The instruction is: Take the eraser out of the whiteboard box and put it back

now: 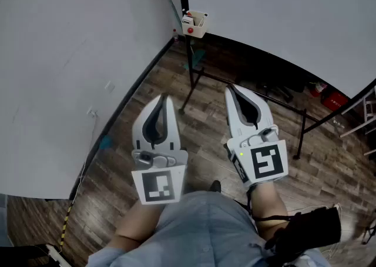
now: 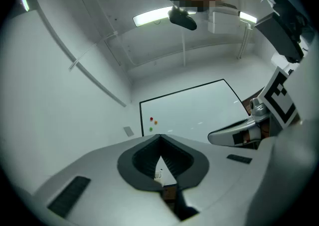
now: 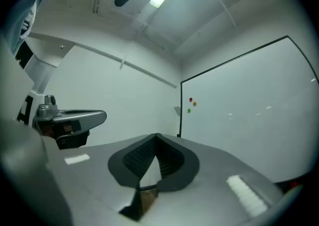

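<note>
A small beige whiteboard box [image 1: 195, 23] hangs at the left corner of the whiteboard [image 1: 282, 7], far ahead; what lies in it is too small to tell. My left gripper [image 1: 166, 100] and right gripper [image 1: 230, 90] are held side by side above my lap, both aimed toward the board and well short of the box. Both are shut with nothing between the jaws. In the left gripper view the tips [image 2: 159, 136] meet in front of the whiteboard [image 2: 194, 110]. The right gripper view shows its tips [image 3: 156, 135] meeting the same way, left of the whiteboard [image 3: 249, 100].
The board stands on a black frame [image 1: 194, 77] over a wooden floor. A white wall [image 1: 70, 54] runs along the left. Three coloured magnets [image 2: 153, 120] sit on the board. A red item [image 1: 335, 100] lies at the right, and a black bag [image 1: 311, 230] by my right side.
</note>
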The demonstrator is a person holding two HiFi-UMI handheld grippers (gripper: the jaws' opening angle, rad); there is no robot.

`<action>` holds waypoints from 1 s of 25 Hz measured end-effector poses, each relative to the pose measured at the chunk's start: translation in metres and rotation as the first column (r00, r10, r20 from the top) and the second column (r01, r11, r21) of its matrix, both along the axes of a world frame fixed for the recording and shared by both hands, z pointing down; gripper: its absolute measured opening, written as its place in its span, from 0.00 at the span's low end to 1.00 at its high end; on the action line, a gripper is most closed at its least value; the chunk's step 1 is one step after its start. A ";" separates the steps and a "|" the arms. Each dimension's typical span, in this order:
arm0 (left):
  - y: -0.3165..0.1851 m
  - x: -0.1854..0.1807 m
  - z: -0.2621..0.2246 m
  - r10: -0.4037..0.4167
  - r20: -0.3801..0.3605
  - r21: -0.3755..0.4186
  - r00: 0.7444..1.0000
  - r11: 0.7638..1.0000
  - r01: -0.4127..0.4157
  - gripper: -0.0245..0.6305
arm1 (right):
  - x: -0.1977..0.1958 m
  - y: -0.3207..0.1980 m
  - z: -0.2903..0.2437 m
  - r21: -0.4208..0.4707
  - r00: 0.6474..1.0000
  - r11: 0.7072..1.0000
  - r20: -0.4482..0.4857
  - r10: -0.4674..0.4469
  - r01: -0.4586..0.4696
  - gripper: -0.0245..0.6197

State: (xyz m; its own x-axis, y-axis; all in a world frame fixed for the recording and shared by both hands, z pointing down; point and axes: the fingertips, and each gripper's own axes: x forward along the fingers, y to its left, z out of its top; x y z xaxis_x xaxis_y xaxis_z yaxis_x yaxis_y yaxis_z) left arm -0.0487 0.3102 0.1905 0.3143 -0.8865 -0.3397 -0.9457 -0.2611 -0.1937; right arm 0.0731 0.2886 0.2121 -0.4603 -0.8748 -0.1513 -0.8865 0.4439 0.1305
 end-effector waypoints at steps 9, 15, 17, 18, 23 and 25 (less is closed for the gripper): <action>-0.002 0.018 0.001 0.002 0.011 -0.003 1.000 1.000 -0.002 0.04 | 0.015 -0.001 0.003 -0.005 1.000 1.000 0.011 -0.007 0.007 0.04; -0.005 0.034 0.003 -0.003 0.016 -0.008 1.000 1.000 0.003 0.04 | 0.030 -0.003 0.005 -0.008 0.999 1.000 0.025 -0.021 0.021 0.04; -0.006 0.040 0.004 -0.006 0.021 -0.013 1.000 1.000 0.006 0.04 | 0.036 -0.004 0.005 -0.009 0.999 1.000 0.033 -0.025 0.025 0.04; -0.007 0.043 0.004 -0.007 0.023 -0.015 1.000 1.000 0.007 0.04 | 0.039 -0.004 0.004 -0.008 0.999 1.000 0.044 -0.028 0.029 0.04; -0.008 0.056 0.007 -0.019 0.011 -0.026 1.000 0.999 0.019 0.04 | 0.054 -0.004 0.005 -0.011 0.995 0.998 0.078 -0.063 0.064 0.04; -0.008 0.060 0.007 -0.027 0.009 -0.026 1.000 0.999 0.027 0.04 | 0.058 -0.004 0.008 -0.016 0.995 0.997 0.075 -0.072 0.074 0.04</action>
State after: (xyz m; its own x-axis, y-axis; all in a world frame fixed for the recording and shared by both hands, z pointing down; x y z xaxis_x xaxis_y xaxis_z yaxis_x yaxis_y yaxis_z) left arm 0.0113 0.3023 0.1976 0.2925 -0.9033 -0.3138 -0.9509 -0.2402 -0.1949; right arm 0.1311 0.2850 0.2197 -0.5112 -0.8422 -0.1711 -0.8585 0.5096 0.0565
